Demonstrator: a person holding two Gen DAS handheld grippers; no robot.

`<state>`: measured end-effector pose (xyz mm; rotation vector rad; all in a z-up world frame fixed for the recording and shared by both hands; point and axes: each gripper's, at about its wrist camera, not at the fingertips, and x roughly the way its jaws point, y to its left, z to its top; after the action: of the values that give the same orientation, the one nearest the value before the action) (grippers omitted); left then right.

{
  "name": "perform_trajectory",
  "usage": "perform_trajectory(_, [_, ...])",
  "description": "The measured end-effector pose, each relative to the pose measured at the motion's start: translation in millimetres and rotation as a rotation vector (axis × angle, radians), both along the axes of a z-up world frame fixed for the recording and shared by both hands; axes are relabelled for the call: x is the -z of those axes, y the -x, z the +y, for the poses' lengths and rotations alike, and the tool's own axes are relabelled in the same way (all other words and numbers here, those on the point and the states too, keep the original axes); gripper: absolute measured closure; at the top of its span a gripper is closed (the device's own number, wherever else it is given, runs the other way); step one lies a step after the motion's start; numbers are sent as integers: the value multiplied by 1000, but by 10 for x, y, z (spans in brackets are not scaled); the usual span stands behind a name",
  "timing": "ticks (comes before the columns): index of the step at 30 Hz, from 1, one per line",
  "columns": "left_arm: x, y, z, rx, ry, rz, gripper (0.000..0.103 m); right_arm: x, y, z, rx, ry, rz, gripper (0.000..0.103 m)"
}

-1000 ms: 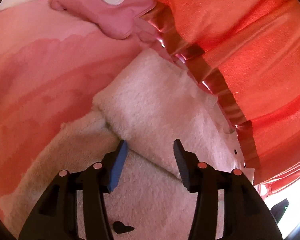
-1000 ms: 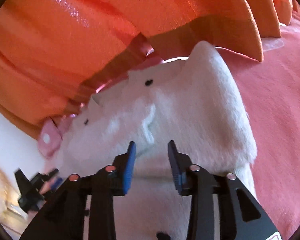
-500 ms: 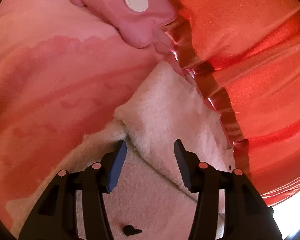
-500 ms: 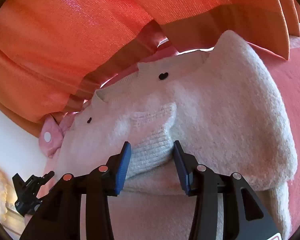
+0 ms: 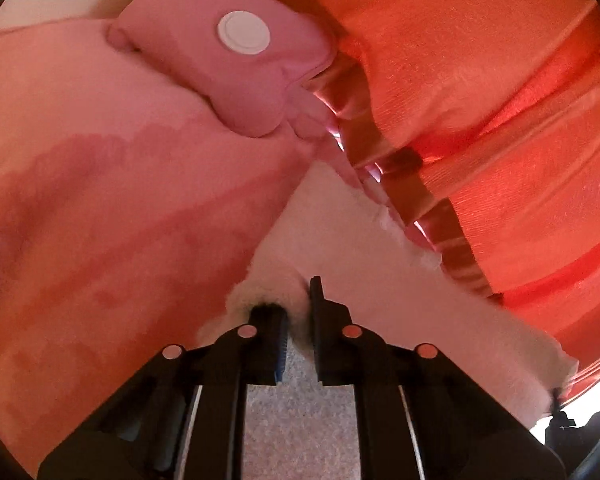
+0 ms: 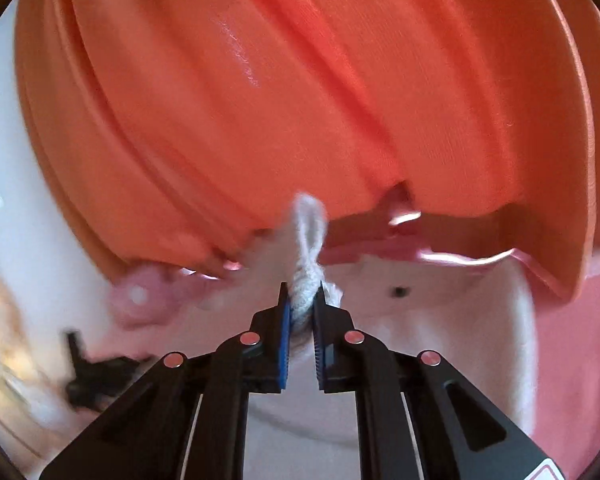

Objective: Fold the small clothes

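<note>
While both tools grip it, the white fluffy sweater (image 5: pixel 364 256) lies on a pink patterned blanket (image 5: pixel 100 208), close under the hem of an orange curtain (image 5: pixel 480 80). The left gripper (image 5: pixel 298 312) has just been closing, and its 2 fingers now pinch a fuzzy folded edge of the sweater, with the cloth bunched between the blue pad and the black one. From that pinch the garment runs away as a pale band toward the curtain's hem. Beyond it, a pink fabric pouch (image 5: pixel 228 68) with 1 white round button (image 5: pixel 244 33) rests on the blanket, well apart from the sweater.

The right gripper (image 6: pixel 302 304) has also just been closing; its jaws squeeze a grey-white ribbed cuff (image 6: pixel 308 240), which stands up above the fingertips in a narrow loop against the curtain. Below and to the right of the pinch the sweater's body spreads out, showing 1 small dark heart-shaped mark (image 6: pixel 399 291). In the right wrist view, which is blurred toward the left, the pouch shows as a soft pink shape beside the sweater.
</note>
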<state>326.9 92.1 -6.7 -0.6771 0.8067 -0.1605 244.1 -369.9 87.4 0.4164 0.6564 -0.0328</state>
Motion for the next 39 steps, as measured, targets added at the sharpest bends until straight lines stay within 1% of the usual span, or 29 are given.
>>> perform_trajectory(1, [20, -3, -15, 4, -7, 9, 94, 276, -65, -110, 35, -36, 95, 94])
perform_trajectory(2, [53, -7, -35, 10, -12, 23, 94, 592, -94, -226, 82, -105, 197, 94])
perform_trajectory(3, [108, -10, -61, 13, -18, 45, 94, 697, -79, -272, 98, -153, 215, 94])
perform_trajectory(4, [127, -11, -66, 12, -19, 50, 94, 629, -79, -264, 94, -168, 191, 94])
perform_trajectory(5, [124, -16, -64, 10, -23, 50, 94, 515, -93, -229, 77, -143, 168, 94])
perform_trajectory(7, [113, -29, -58, 9, -22, 53, 94, 240, -78, -143, 35, -88, 81, 94])
perform_trajectory(8, [114, -27, -53, 9, -22, 53, 94, 190, -64, -130, 29, -77, 65, 94])
perform_trajectory(9, [120, -25, -56, 10, -30, 53, 94, 243, -73, -150, 34, -74, 80, 94])
perform_trajectory(10, [124, -22, -61, 12, -35, 53, 94, 365, -99, -193, 47, -72, 120, 94])
perform_trajectory(11, [123, -17, -66, 14, -38, 53, 94, 597, -134, -261, 75, -79, 195, 94])
perform_trajectory(12, [119, -13, -73, 17, -42, 55, 94, 757, -130, -311, 90, -107, 226, 96])
perform_trajectory(13, [113, -6, -82, 19, -48, 56, 94, 802, -94, -359, 91, -146, 190, 96])
perform_trajectory(14, [107, -3, -90, 22, -55, 54, 94, 773, -121, -368, 91, -159, 205, 96])
perform_trajectory(16, [108, 12, -70, 24, -50, 57, 94, 626, -122, -344, 102, -126, 189, 94])
perform_trajectory(19, [95, 8, -60, 23, -43, 64, 93, 361, -39, -262, 209, -18, 156, 90])
perform_trajectory(20, [93, 6, -57, 22, -37, 67, 93, 273, -10, -211, 217, 3, 136, 89])
perform_trajectory(22, [92, 1, -61, 21, -30, 73, 93, 96, -12, -31, 158, 12, 102, 89])
perform_trajectory(24, [94, 2, -54, 18, -20, 79, 93, -60, -156, 361, 9, 0, 88, 89])
perform_trajectory(25, [94, 6, -57, 17, -17, 81, 93, -107, -305, 664, -83, 10, 94, 89])
perform_trajectory(27, [94, 10, -55, 19, -16, 84, 93, -96, -551, 1079, -213, 15, 120, 90])
perform_trajectory(28, [92, 12, -53, 20, -15, 85, 93, -25, -766, 1351, -289, 11, 150, 92])
perform_trajectory(29, [90, 14, -48, 21, -13, 87, 93, 48, -924, 1531, -330, 20, 176, 94])
perform_trajectory(31, [90, 15, -30, 22, -3, 93, 93, 274, -1328, 1894, -381, 53, 247, 94])
perform_trajectory(32, [93, 12, -25, 22, 0, 95, 93, 398, -1469, 1998, -392, 58, 280, 95])
perform_trajectory(34, [92, 7, -27, 24, 2, 99, 93, 642, -1769, 2192, -391, 75, 349, 96])
perform_trajectory(35, [89, 7, -29, 24, 1, 101, 93, 821, -1950, 2288, -383, 95, 391, 98])
perform_trajectory(36, [96, 3, -29, 24, 1, 103, 93, 919, -2113, 2397, -380, 97, 384, 103])
perform_trajectory(37, [105, -2, -26, 25, 3, 104, 93, 968, -2174, 2413, -377, 101, 382, 103])
perform_trajectory(39, [127, -8, -12, 26, 12, 109, 93, 1035, -2395, 2439, -346, 68, 372, 103])
